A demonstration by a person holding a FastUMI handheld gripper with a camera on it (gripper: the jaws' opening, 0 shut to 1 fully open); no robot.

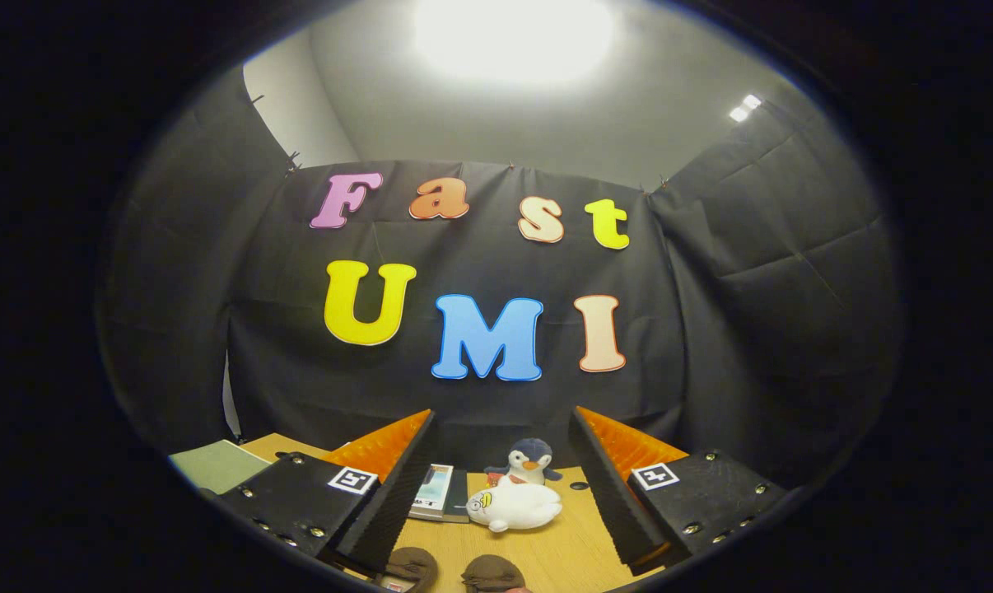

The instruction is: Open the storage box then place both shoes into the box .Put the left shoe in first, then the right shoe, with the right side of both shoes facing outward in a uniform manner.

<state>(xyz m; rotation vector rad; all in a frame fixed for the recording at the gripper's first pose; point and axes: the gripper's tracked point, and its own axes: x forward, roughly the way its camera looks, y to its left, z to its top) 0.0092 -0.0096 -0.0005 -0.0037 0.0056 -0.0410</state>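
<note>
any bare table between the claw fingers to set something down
The claw is open, holding nothing. Bare wooden table lies between the white plush toy and the right-hand finger, ahead of the two brown shoes. It is crowded beside the other finger: a book lies there, and the penguin plush sits behind the white toy.
</note>
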